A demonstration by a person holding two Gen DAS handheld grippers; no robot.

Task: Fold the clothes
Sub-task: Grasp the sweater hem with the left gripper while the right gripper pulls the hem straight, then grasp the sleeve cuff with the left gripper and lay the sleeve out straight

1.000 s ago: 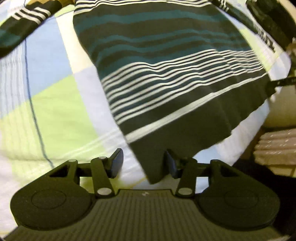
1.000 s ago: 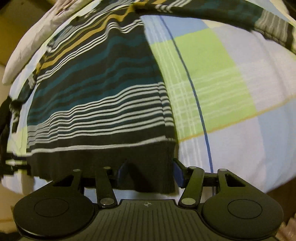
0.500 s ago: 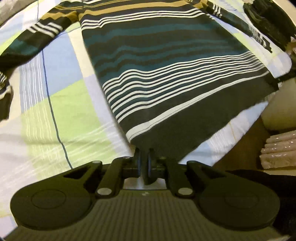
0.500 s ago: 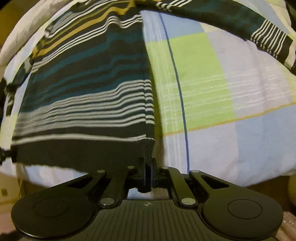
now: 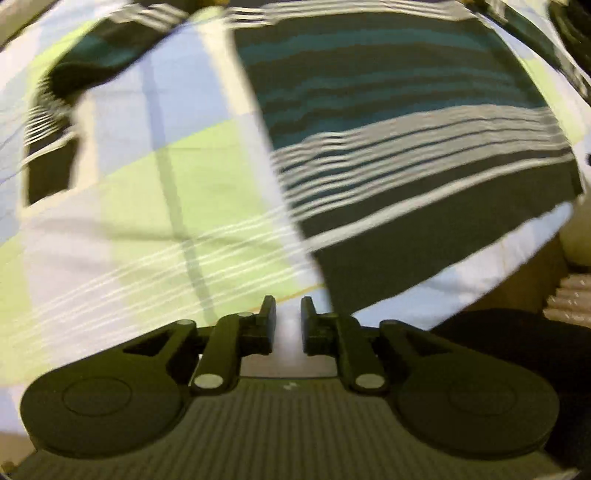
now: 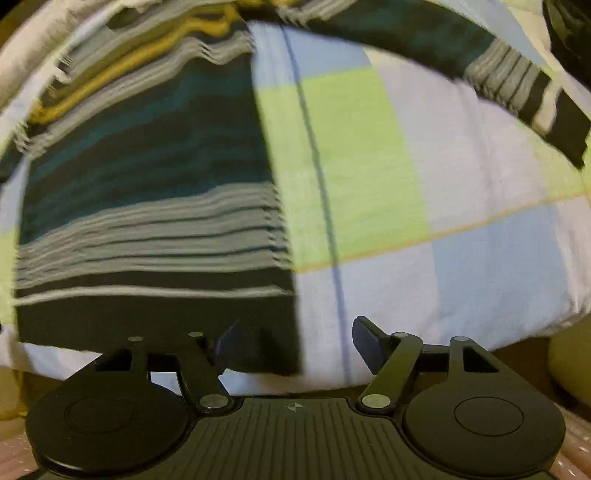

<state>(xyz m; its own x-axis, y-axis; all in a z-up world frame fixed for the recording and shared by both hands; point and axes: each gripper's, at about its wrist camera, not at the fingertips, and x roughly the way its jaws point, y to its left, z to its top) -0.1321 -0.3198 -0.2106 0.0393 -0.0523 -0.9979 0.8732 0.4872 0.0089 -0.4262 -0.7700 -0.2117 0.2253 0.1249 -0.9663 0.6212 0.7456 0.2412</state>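
A dark sweater (image 5: pixel 406 129) with teal, white and mustard stripes lies spread on a checked bedsheet (image 5: pixel 129 184). Its hem corner sits just right of my left gripper (image 5: pixel 289 314), whose jaws are opening a little; only sheet shows between them. In the right wrist view the sweater (image 6: pixel 147 166) fills the left half. My right gripper (image 6: pixel 295 336) is opening wide above the other hem corner, which shows between the fingers with neither pad touching it. One sleeve (image 5: pixel 92 62) lies out to the left, the other sleeve (image 6: pixel 517 74) out to the right. Both views are blurred.
The bed's near edge runs just beyond both grippers, with brown floor below it. A ribbed pinkish item (image 5: pixel 569 295) sits off the bed at the right. A white pillow (image 6: pixel 22 62) lies at the far left, and a dark garment (image 5: pixel 569 22) at the far right.
Both grippers closed on the sweater's hem corners half a second ago. They have since let go and risen, and the hem lies flat on the sheet.
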